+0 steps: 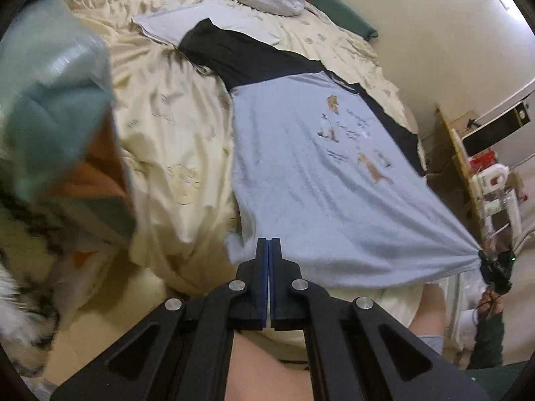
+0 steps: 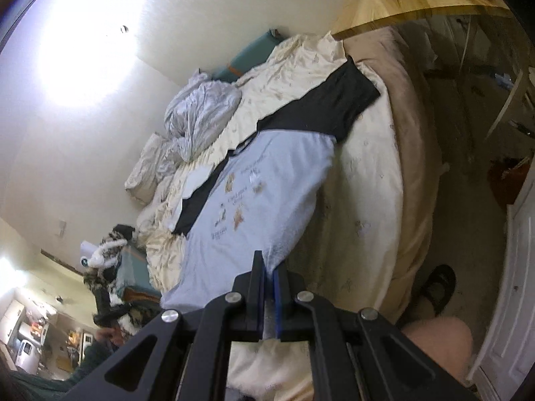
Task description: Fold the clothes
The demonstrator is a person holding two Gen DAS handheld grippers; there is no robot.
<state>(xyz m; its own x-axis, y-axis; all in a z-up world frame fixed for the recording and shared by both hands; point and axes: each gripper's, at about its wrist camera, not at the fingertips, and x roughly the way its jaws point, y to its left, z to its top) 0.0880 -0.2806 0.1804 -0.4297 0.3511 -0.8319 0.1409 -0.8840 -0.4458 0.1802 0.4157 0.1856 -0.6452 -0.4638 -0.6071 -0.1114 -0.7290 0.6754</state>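
Right at the near edge of the bed (image 1: 160,173), both grippers pinch the hem of the light-blue T-shirt (image 1: 301,180): the left gripper (image 1: 268,245) has its jaws clamped together on one hem corner, and the right gripper (image 2: 268,267) is nipped onto the other, the hem drawn taut between them. From each gripper the shirt runs straight ahead and away, its long axis pointing up the bed, printed chest next, then the dark sleeves (image 1: 240,53) spread flat at the far end, so neither hand is nearer and a fold would likely carry the hem forward toward the collar.
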